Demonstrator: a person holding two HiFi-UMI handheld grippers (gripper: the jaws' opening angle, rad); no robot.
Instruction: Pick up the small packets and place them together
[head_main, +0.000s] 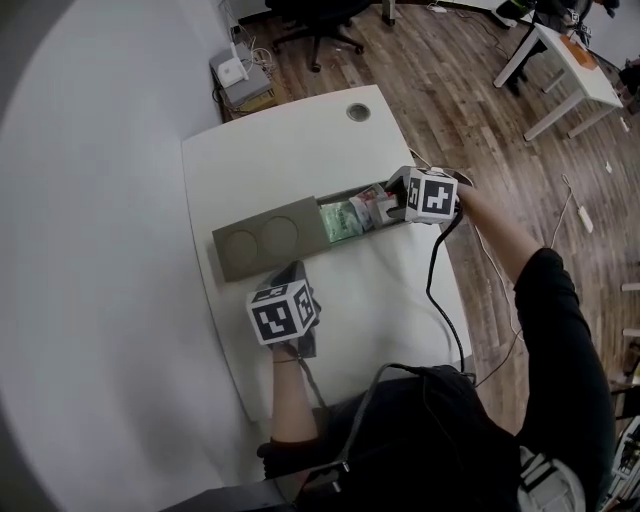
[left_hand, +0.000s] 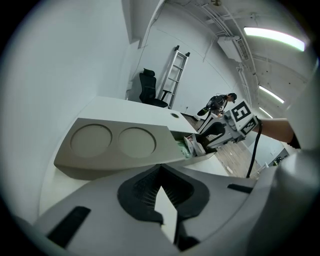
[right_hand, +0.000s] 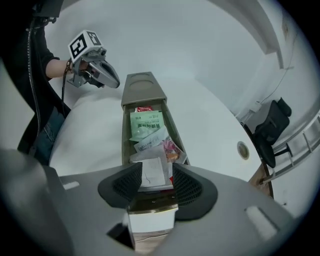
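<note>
**Right claw wide open over the packets, left claw closed beside the tray**

The right claw (right_hand: 156, 175) points steeply down over the 2 o'clock end of the long grey tray (head_main: 228, 262). Its jaws are wide apart and grip nothing. A white packet (right_hand: 150, 167) lies in the tray directly under the gap, and neither pad presses on it.

The left claw (left_hand: 159, 172) has its jaw tips together with nothing clamped. It hangs over the white worktop (head_main: 290, 150) at the tray's 6 o'clock side, near the lid (head_main: 262, 238) with two round recesses.

The small packets lie heaped in the tray's uncovered half. In the head view the tray's long axis runs roughly from 8 to 2 o'clock. In the right gripper view the green packet (right_hand: 145, 123) lies lengthwise along the tray, from 12 to 6 o'clock. A red packet (right_hand: 144, 108) sits just beyond it at 12 o'clock. A pink packet (right_hand: 171, 148) rests against the 3 o'clock wall.
</note>
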